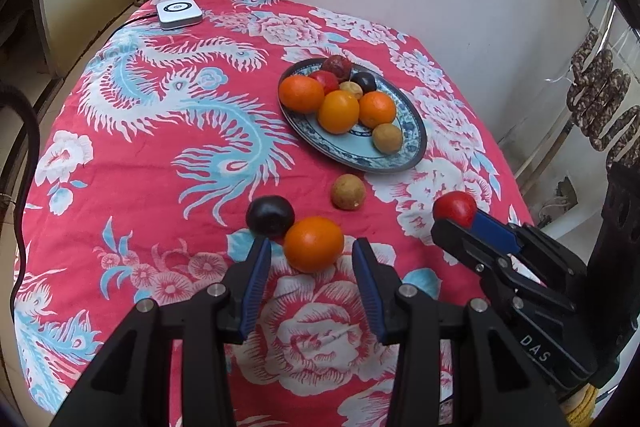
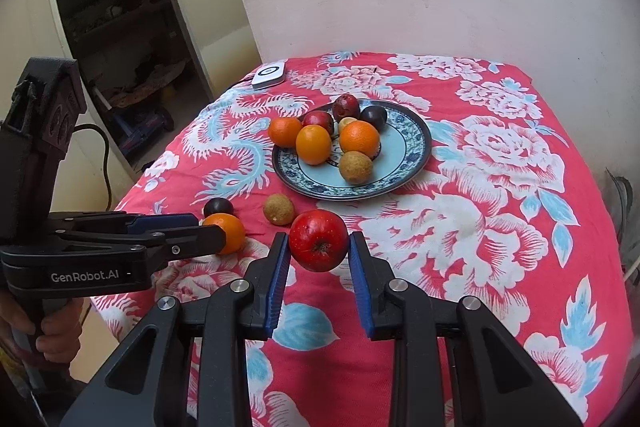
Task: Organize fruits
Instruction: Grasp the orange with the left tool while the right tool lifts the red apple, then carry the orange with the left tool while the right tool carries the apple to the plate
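A blue patterned plate [image 1: 404,155] [image 2: 416,151] holds several fruits: oranges, red and dark plums, tan round ones. On the cloth in front lie an orange [image 1: 314,243] [image 2: 230,231], a dark plum [image 1: 270,215] [image 2: 218,207], a tan fruit [image 1: 348,191] [image 2: 279,209] and a red apple [image 1: 455,207] [image 2: 319,239]. My left gripper [image 1: 312,251] is open, its fingers on either side of the orange. My right gripper [image 2: 319,247] [image 1: 460,223] is open around the red apple, pads close to its sides.
The table wears a red flowered cloth [image 1: 160,155]. A small white device [image 1: 179,11] [image 2: 270,75] with a cable sits at the far left corner. A white wall stands behind the table. A doorway opens at the left.
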### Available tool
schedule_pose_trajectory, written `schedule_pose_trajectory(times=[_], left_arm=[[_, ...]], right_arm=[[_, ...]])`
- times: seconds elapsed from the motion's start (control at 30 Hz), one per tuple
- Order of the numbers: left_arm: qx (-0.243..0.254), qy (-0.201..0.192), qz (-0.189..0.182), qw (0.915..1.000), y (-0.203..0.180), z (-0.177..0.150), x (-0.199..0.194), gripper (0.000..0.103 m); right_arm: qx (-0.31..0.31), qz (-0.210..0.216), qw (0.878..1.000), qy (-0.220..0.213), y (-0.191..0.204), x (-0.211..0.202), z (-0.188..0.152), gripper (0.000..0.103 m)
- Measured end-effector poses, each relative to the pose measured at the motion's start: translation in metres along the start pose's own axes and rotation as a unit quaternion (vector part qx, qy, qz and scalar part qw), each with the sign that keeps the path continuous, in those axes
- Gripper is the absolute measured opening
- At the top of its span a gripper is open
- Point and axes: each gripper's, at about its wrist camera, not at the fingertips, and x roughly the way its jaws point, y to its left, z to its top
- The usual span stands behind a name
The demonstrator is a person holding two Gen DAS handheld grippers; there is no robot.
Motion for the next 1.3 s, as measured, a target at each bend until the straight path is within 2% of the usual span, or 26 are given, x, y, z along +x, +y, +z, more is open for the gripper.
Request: schedule_pose_trajectory(times=[0.3, 0.57, 0.63, 0.9, 1.3], left_arm=[[0.003, 0.030, 0.023, 0.9993, -0.008, 0.000, 0.017, 0.044], [-0.006, 0.023, 0.032, 0.9992, -0.009, 0.003, 0.020, 0.044], [-0.009, 0.021, 0.035, 0.9991, -0.007, 0.003, 0.020, 0.037], [-0.019, 0.015, 0.023, 0.9994, -0.002, 0.001, 0.016, 0.036], [0.004, -0.016, 0.017, 0.9997, -0.009, 0.006, 0.002, 0.036]], right_arm=[[0.010, 0.002, 1.000, -0.007, -0.008, -0.002, -0.005, 0.031], [0.015, 0.004, 1.000, -0.013, -0.014, -0.004, -0.008, 0.031], [0.016, 0.006, 1.000, -0.013, -0.015, -0.004, -0.009, 0.031], [0.018, 0.008, 1.000, -0.014, -0.016, -0.004, -0.011, 0.031], [0.014, 0.005, 1.000, -0.015, -0.019, -0.002, -0.006, 0.031]])
